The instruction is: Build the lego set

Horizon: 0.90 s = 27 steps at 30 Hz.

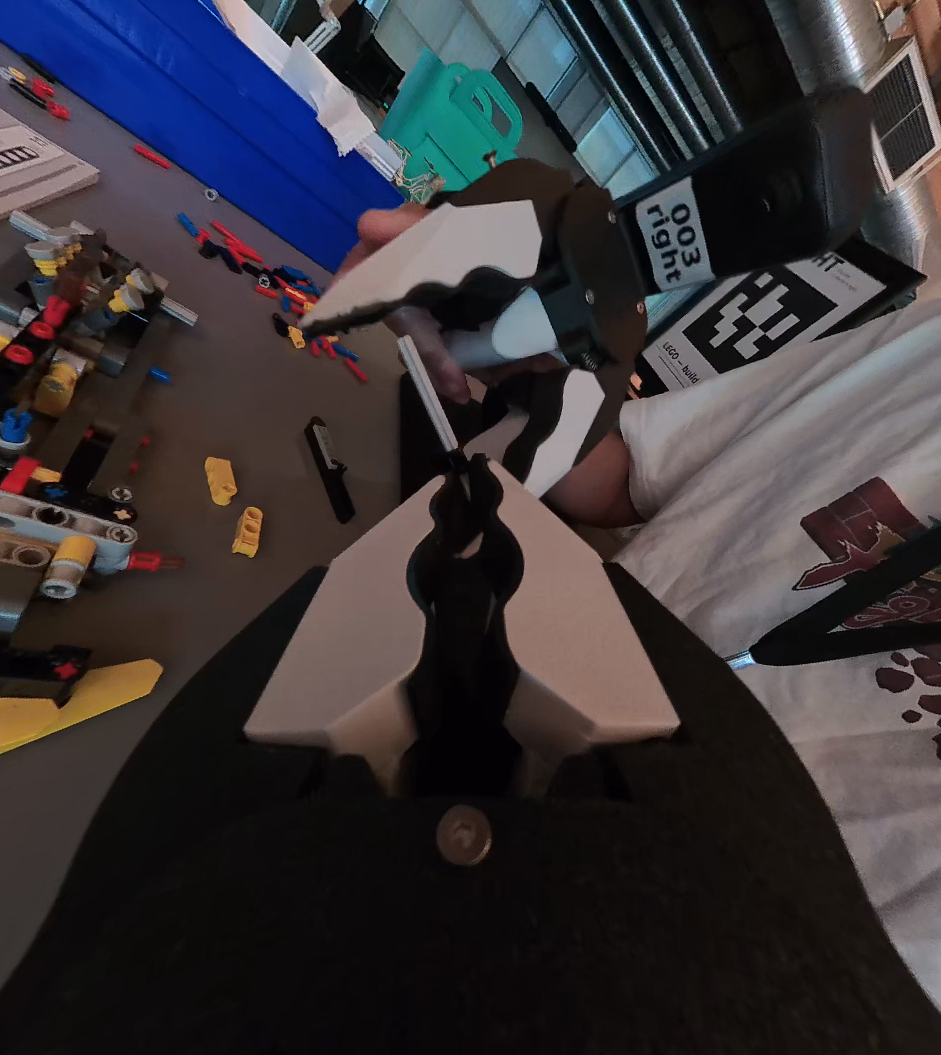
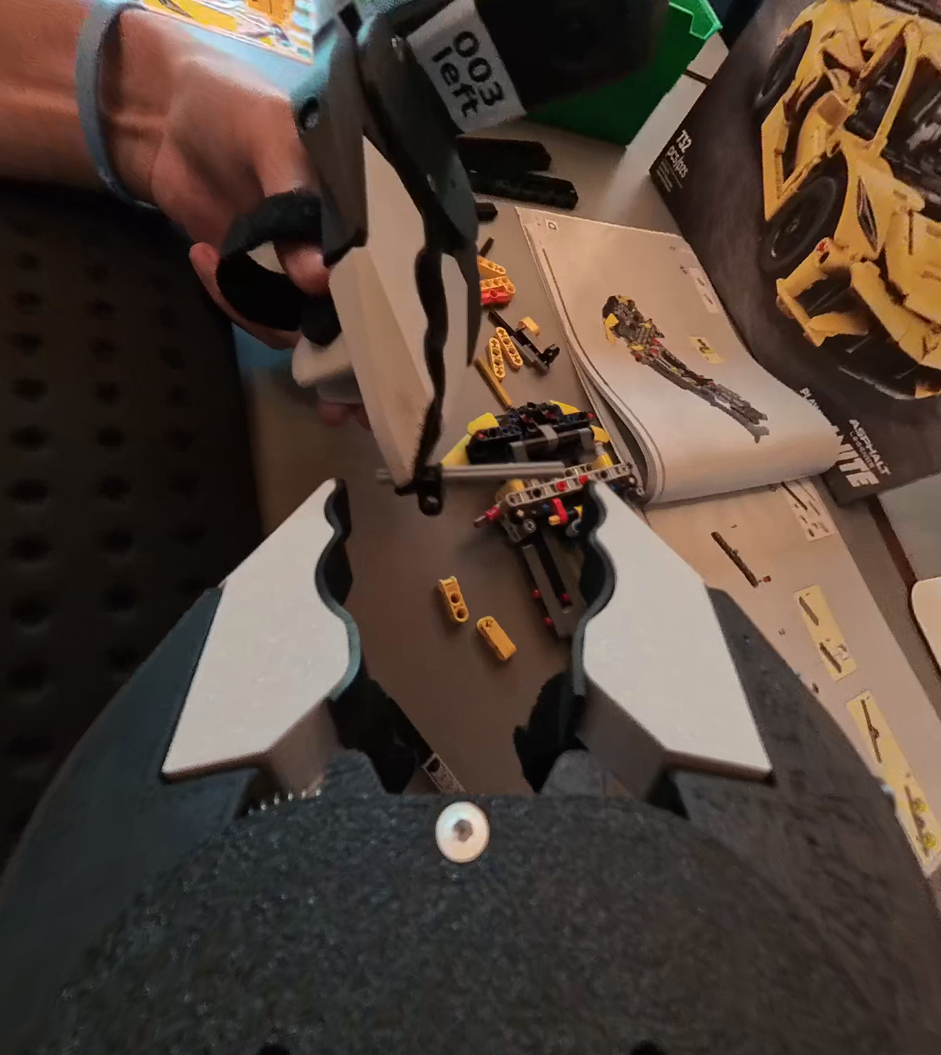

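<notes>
Closest to the lens in the left wrist view, the left gripper (image 1: 465, 485) has its jaws pressed together on a small black connector with a grey axle (image 1: 431, 394) running through it, the rod sticking up and away from the fingertips. From the right wrist view the same pairing shows side on: the left gripper (image 2: 419, 485) hangs above the table, pinching the black connector (image 2: 428, 485), and the grey axle (image 2: 505, 471) lies level, reaching out over the build. A hand (image 2: 217, 148) with a pale wristband grips that tool from the left.

Right gripper (image 2: 468, 502) sits with its jaws spread wide and nothing between them (the gap frames the grey tabletop (image 2: 416, 571) only). It also appears farther off in the left view (image 1: 399, 371), open, just beyond the axle's far end.

On the table, the partly built lego chassis (image 2: 536, 456) of black, grey and yellow parts lies just beside the open instruction booklet (image 2: 685, 365). Two small yellow pieces (image 2: 453, 599) rest apart from it, nearer the right gripper. Beyond the booklet stands the set's box (image 2: 856, 228), showing a yellow car. In the left view the chassis (image 1: 40, 399) stretches along the left edge, with a scatter of red, blue and black pins (image 1: 285, 297) farther back, near a blue bin (image 1: 171, 103).
</notes>
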### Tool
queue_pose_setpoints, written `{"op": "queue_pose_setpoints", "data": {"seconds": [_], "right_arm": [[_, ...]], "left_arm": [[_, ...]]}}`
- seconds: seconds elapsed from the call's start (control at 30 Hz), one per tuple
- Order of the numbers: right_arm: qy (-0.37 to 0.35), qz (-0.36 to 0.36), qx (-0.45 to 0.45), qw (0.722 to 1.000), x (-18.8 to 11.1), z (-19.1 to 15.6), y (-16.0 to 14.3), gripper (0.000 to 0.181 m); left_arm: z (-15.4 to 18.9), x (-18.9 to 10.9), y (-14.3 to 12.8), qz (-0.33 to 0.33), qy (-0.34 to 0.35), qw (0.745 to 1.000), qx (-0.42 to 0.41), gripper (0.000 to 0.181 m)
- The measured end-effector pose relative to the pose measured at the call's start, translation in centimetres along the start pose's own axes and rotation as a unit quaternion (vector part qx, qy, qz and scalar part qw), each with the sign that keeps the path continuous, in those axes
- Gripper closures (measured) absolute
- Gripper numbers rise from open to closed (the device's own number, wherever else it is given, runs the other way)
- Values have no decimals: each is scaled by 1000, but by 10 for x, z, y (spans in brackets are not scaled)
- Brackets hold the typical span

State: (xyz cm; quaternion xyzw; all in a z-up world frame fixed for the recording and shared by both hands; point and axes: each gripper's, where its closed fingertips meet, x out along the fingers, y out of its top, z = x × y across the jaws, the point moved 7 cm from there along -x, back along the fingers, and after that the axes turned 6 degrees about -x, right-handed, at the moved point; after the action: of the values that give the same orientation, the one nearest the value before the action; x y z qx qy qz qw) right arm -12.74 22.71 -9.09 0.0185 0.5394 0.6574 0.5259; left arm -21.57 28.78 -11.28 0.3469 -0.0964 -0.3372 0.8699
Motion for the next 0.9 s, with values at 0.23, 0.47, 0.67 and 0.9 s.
{"op": "queue_pose_setpoints", "data": {"seconds": [0.23,0.47,0.67,0.9], "right_arm": [[-36,-6,-54,998,13,-12,2,157],[42,40,126,990,3,3,-13,135],[286,191,389,854,-11,15,-31,116],[385,239,367,813,-28,9,-24,125]], "left_arm": [[1,1,2,11,-2,1000,-3,179],[-5,-13,11,63,134,985,88,179],[17,6,-1,10,343,780,524,179],[33,25,-19,-47,324,616,716,179]]}}
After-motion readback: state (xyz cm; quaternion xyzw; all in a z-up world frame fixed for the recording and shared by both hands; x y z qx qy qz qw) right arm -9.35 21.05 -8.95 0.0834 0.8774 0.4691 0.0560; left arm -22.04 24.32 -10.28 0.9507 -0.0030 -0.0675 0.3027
